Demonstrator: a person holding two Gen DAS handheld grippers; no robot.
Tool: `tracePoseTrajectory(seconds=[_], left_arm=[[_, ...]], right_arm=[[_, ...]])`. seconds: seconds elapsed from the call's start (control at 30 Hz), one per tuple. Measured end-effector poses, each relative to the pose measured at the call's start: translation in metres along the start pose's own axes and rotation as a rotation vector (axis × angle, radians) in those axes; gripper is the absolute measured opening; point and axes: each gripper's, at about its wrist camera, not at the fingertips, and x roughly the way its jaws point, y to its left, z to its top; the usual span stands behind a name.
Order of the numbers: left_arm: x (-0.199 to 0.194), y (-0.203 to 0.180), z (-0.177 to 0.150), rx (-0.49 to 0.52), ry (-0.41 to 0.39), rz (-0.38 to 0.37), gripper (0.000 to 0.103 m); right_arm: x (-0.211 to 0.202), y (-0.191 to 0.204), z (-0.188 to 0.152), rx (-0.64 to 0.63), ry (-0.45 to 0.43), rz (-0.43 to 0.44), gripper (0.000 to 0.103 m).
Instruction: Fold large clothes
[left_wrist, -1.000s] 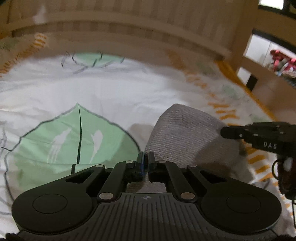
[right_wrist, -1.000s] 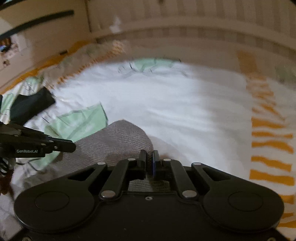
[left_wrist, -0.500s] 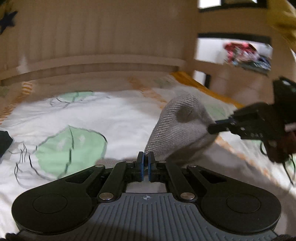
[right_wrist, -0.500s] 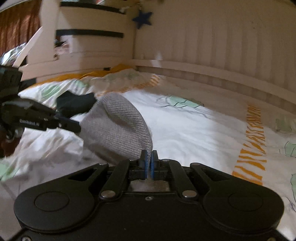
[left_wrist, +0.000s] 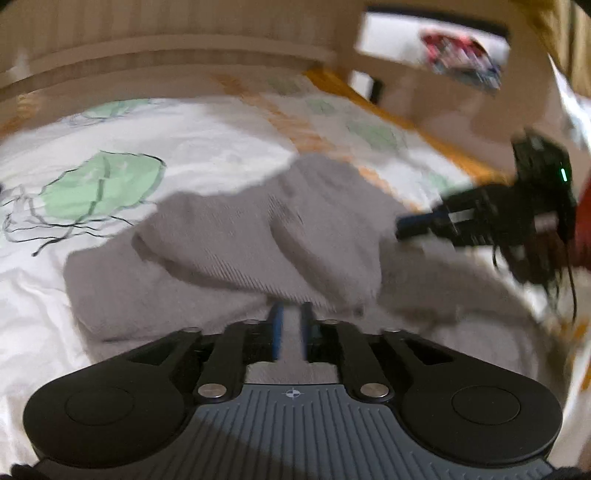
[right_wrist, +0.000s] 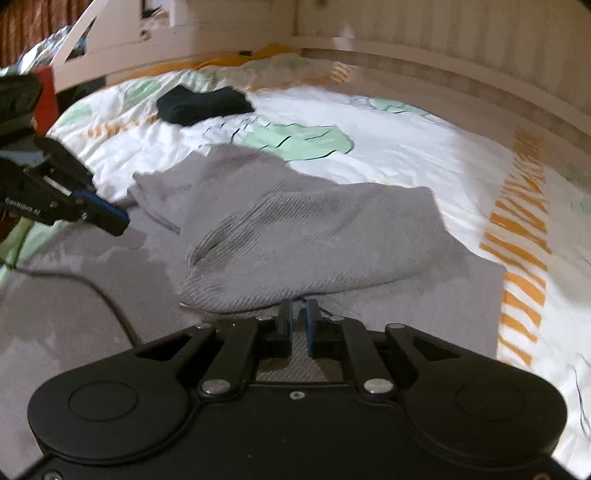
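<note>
A large grey knit garment (right_wrist: 295, 229) lies on the bed, its far part folded back over its near part; it also shows in the left wrist view (left_wrist: 258, 236). My left gripper (left_wrist: 290, 325) stands slightly open just behind the folded edge, nothing between its pads. My right gripper (right_wrist: 298, 321) is also slightly open at the folded edge, with no cloth in it. Each gripper shows in the other's view: the right one (left_wrist: 410, 227) and the left one (right_wrist: 114, 219).
The bed has a white cover (right_wrist: 406, 147) with green leaf prints and orange stripes. A dark folded garment (right_wrist: 203, 103) lies at the far left of the bed. A wooden slatted bed rail (right_wrist: 443, 66) runs along the back.
Both grippers were shut on the grey garment and held it up. They have carried it forward and down, opened and let it go. The garment now lies folded over itself.
</note>
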Motion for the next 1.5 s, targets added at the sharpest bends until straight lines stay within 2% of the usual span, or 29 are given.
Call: tracePoseTrajectory(seconds=[0.07, 0.1, 0.13, 0.27, 0.43, 0.53, 0.63, 0.73, 0.77, 0.8, 0.87, 0.9, 0.97, 1.03, 1.1, 1.17, 1.23, 1.27, 1.33, 1.43, 1.5], left_arm=[[0.0, 0.014, 0.01, -0.124, -0.05, -0.002, 0.044], [0.002, 0.021, 0.013, -0.187, -0.072, -0.005, 0.048], [0.005, 0.027, 0.017, -0.243, -0.088, -0.004, 0.048], [0.026, 0.04, 0.016, -0.367, -0.118, 0.041, 0.052], [0.047, 0.057, 0.005, -0.491, -0.124, 0.096, 0.053], [0.055, 0.065, 0.003, -0.561, -0.143, 0.099, 0.053], [0.058, 0.069, 0.006, -0.552, -0.149, 0.106, 0.053], [0.066, 0.067, 0.008, -0.535, -0.098, 0.103, 0.051], [0.07, 0.068, 0.008, -0.539, -0.079, 0.096, 0.039], [0.072, 0.068, 0.007, -0.542, -0.075, 0.089, 0.008], [0.071, 0.068, 0.011, -0.544, -0.083, 0.135, 0.004], [0.065, 0.068, 0.015, -0.54, -0.109, 0.132, 0.004], [0.051, 0.068, 0.022, -0.524, -0.163, 0.113, 0.004], [0.039, 0.069, 0.025, -0.496, -0.181, 0.104, 0.004], [0.04, 0.074, 0.017, -0.498, -0.152, 0.101, 0.005], [0.051, 0.082, 0.004, -0.53, -0.087, 0.103, 0.007], [0.064, 0.089, -0.011, -0.573, -0.012, 0.122, 0.008], [0.065, 0.092, -0.019, -0.596, -0.02, 0.099, 0.008], [0.057, 0.094, -0.024, -0.613, -0.048, 0.088, 0.009], [0.042, 0.085, -0.017, -0.534, -0.064, 0.161, 0.014], [0.026, 0.074, -0.01, -0.457, -0.118, 0.203, 0.029]], right_arm=[[-0.004, -0.011, 0.005, 0.116, -0.033, -0.011, 0.047], [-0.005, -0.017, 0.005, 0.187, -0.05, -0.008, 0.062], [-0.008, -0.023, 0.004, 0.257, -0.074, 0.001, 0.064], [0.003, -0.036, 0.002, 0.437, -0.088, -0.007, 0.064], [0.023, -0.036, -0.008, 0.552, -0.047, -0.009, 0.064], [0.023, -0.037, -0.017, 0.608, -0.058, 0.01, 0.063], [0.025, -0.033, -0.018, 0.612, -0.068, 0.014, 0.061], [0.029, -0.03, -0.016, 0.606, -0.064, 0.015, 0.056], [0.031, -0.03, -0.016, 0.608, -0.065, 0.012, 0.053], [0.033, -0.03, -0.015, 0.609, -0.063, 0.012, 0.046], [0.036, -0.028, -0.012, 0.603, -0.049, 0.003, 0.026], [0.036, -0.028, -0.01, 0.595, -0.04, -0.002, 0.016], [0.028, -0.027, -0.004, 0.576, -0.067, 0.004, 0.011], [0.011, -0.029, 0.0, 0.576, -0.123, 0.02, 0.011], [0.002, -0.033, -0.004, 0.6, -0.143, 0.023, 0.011], [0.008, -0.038, -0.014, 0.624, -0.103, 0.008, 0.011], [0.023, -0.04, -0.028, 0.645, -0.023, -0.019, 0.011], [0.029, -0.04, -0.035, 0.657, 0.01, -0.029, 0.012], [0.031, -0.04, -0.042, 0.672, 0.021, -0.036, 0.014], [0.022, -0.037, -0.039, 0.649, 0.016, -0.051, 0.022], [0.012, -0.032, -0.032, 0.592, 0.0, -0.089, 0.022]])
